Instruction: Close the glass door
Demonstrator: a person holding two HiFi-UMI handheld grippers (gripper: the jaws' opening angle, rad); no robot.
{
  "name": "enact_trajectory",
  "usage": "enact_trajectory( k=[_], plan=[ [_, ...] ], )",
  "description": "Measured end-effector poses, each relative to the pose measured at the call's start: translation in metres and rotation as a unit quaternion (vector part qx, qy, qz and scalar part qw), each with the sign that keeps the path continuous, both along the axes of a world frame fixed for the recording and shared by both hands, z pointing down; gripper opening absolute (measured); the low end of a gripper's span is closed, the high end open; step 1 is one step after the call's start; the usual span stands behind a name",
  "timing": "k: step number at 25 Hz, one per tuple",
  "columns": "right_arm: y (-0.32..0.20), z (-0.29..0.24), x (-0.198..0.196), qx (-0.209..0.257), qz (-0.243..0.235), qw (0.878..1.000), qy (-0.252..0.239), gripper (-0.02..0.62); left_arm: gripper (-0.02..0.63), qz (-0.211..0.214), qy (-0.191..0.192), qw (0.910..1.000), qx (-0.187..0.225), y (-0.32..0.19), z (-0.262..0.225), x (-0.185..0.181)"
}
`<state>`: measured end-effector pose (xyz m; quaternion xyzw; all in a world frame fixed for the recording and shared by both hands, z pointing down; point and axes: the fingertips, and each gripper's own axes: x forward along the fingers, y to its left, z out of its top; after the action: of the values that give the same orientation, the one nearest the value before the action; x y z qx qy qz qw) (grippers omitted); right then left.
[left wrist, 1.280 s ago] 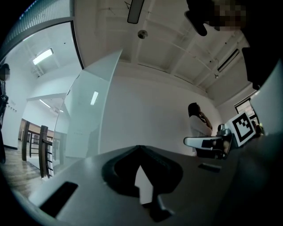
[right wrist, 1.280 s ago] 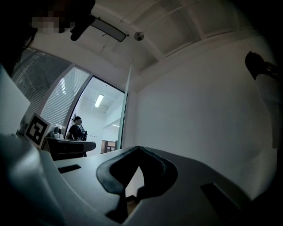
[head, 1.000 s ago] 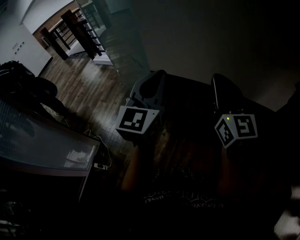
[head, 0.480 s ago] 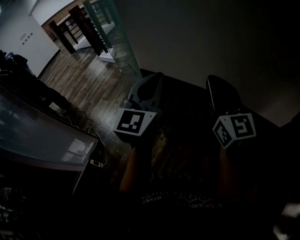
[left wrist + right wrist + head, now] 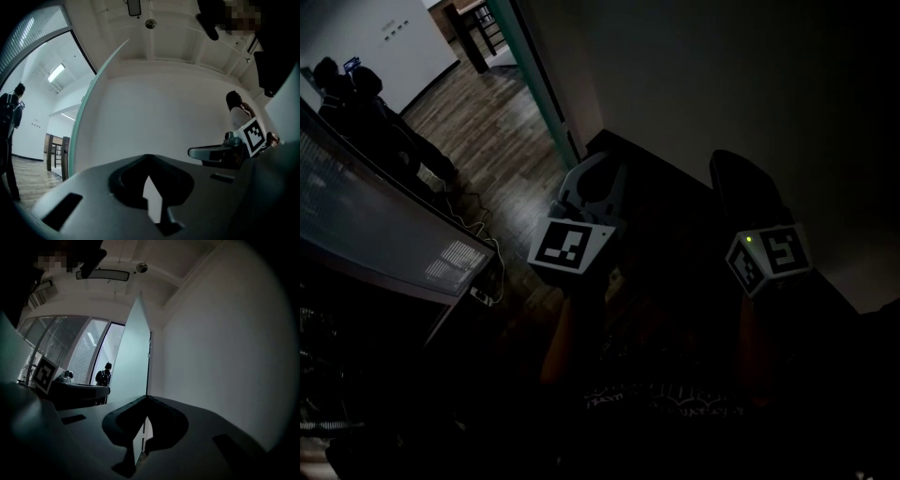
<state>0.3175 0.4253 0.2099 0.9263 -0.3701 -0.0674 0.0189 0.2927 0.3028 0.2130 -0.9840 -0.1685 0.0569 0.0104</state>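
Glass door [image 5: 546, 84] stands open, its green edge ahead and to the left of both tools, angled off the white wall [image 5: 722, 75]. Step judged: approach, as neither tool touches the door. Left tool [image 5: 595, 171] and right tool [image 5: 736, 173] are each closed tip to tip, holding nothing. Next move calls for a reach to the door and a steady push. Wood floor [image 5: 487, 131] runs beyond. Glass-topped worktop [image 5: 384, 244] sits at left, with a person [image 5: 370, 117] standing past it.
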Motion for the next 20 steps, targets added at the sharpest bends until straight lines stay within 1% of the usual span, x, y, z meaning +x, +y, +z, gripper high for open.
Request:
enact_trajectory(
  k=[2,6,9,14,20],
  plan=[
    [-0.002,0.000,0.016,-0.002,-0.022,1.000,-0.006,0.002,-0.003,-0.018,-0.002,0.9998,0.000,0.003,0.000,0.012],
    [-0.005,0.002,0.010,-0.004,-0.050,0.999,-0.008,0.002,-0.003,-0.029,-0.003,0.9996,0.004,0.011,0.001,0.005],
    [-0.006,0.005,0.014,-0.006,-0.062,0.998,-0.011,0.003,-0.003,-0.033,-0.004,0.9995,0.000,0.016,0.000,0.010],
    [-0.012,0.014,0.041,-0.004,-0.070,0.997,-0.007,0.002,-0.003,-0.034,-0.002,0.9994,0.008,0.017,0.009,0.035],
    [-0.015,0.026,0.081,-0.008,-0.068,0.998,-0.003,0.002,-0.003,-0.016,0.001,0.9998,0.014,0.028,0.018,0.077]
  ],
)
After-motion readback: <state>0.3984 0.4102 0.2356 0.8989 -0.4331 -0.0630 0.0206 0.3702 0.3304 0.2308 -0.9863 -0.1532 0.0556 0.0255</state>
